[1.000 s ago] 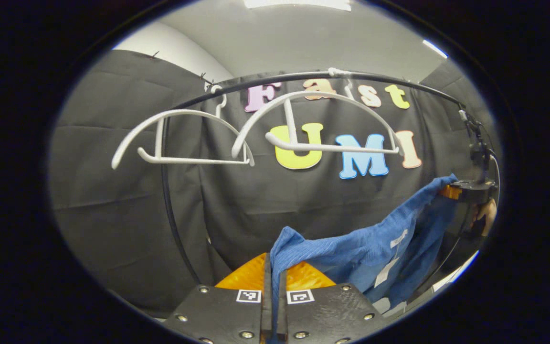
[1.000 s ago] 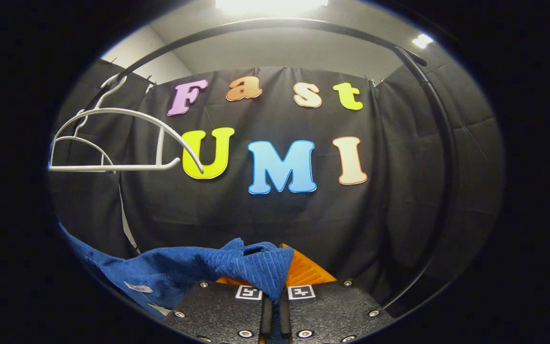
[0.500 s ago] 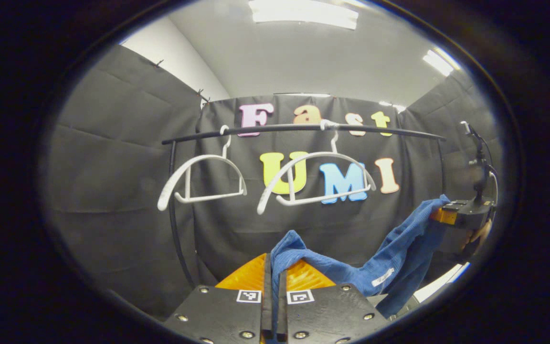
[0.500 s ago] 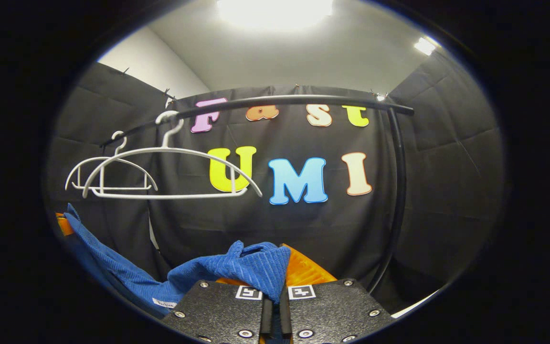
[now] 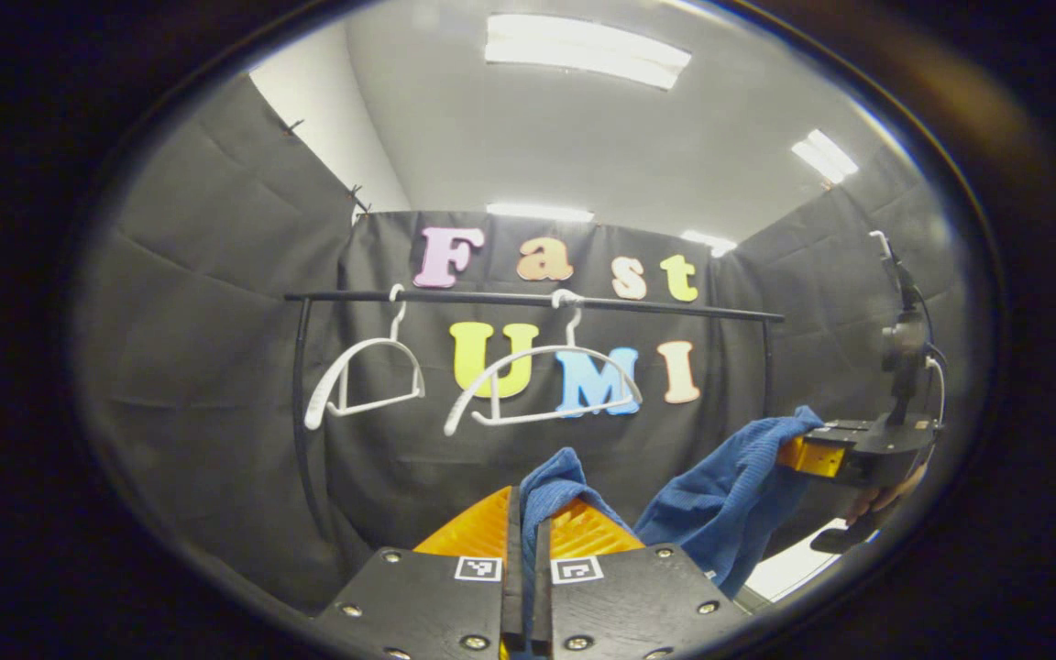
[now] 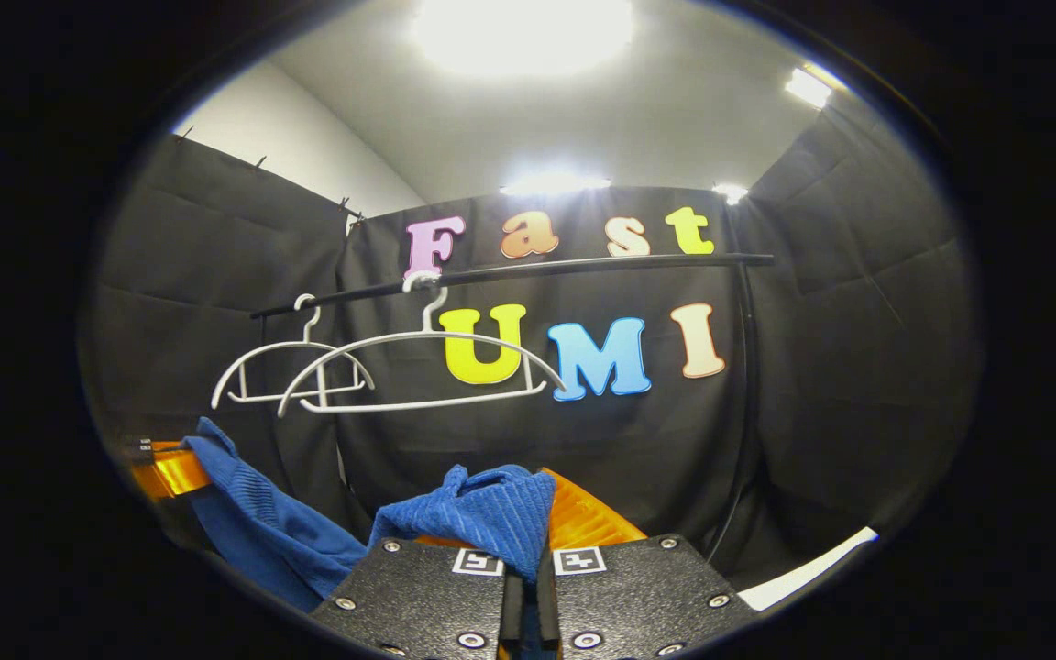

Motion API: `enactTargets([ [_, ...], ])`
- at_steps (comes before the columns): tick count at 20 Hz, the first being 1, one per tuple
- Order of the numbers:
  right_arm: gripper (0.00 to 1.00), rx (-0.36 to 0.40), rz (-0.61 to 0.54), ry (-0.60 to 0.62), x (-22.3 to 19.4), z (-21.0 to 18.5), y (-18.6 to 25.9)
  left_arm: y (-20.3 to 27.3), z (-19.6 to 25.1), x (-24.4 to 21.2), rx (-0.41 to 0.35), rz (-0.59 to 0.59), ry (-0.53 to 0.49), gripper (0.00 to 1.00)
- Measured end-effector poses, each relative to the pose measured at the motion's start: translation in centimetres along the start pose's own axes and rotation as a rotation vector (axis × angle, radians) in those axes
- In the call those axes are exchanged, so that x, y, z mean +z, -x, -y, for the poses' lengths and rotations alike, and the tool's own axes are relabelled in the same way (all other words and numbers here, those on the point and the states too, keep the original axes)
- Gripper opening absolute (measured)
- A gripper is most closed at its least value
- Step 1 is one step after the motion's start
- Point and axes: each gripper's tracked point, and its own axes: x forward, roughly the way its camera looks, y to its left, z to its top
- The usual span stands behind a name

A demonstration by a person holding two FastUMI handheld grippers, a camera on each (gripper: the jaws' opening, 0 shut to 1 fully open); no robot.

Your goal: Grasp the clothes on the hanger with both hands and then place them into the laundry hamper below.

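- Both grippers are pulling back from the rail: since a second ago the rail and the two white hangers are showing smaller and farther off, and the shirt is hanging slacker between the grippers.
- The hamper is out of sight; the shirt's lower part is running off the bottom edge of both views, and its full shape is hard to make out.
- The left gripper is squeezing a fold of shirt between its nearly closed fingers, cloth bulging up just beyond the tips.
- The right gripper is likewise pinching a bunched corner, which is draping to the left.
- The shirt is ribbed blue knit; the finger pads are ridged orange; the hangers are thin arched plastic.
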Motion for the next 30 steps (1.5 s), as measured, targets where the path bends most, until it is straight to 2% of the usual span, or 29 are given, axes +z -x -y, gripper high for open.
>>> enactTargets([
  [5,0.06,0.034,-0.07,0.005,-3.5,-3.0,3.2,1.3,2.9,-2.5,-0.057,-0.032,0.058,0.04],
  [9,0.06,0.042,-0.141,-0.01,-8.2,-3.8,3.7,1.0,3.1,-6.8,-0.037,-0.088,0.094,0.02],
  [11,0.06,0.04,-0.186,-0.024,-11.0,-3.8,3.9,1.1,2.8,-9.4,-0.021,-0.128,0.114,0.05],
  [12,0.07,0.039,-0.21,-0.027,-12.5,-3.7,3.9,1.1,2.9,-10.9,-0.012,-0.149,0.119,0.02],
  [18,0.07,0.028,-0.323,-0.019,-19.3,-3.1,4.2,1.0,2.9,-19.3,0.029,-0.278,0.101,0.05],
  [30,0.07,0.01,-0.549,0.023,-30.9,-0.8,5.3,3.2,1.7,-32.7,0.104,-0.518,0.034,0.05],
])
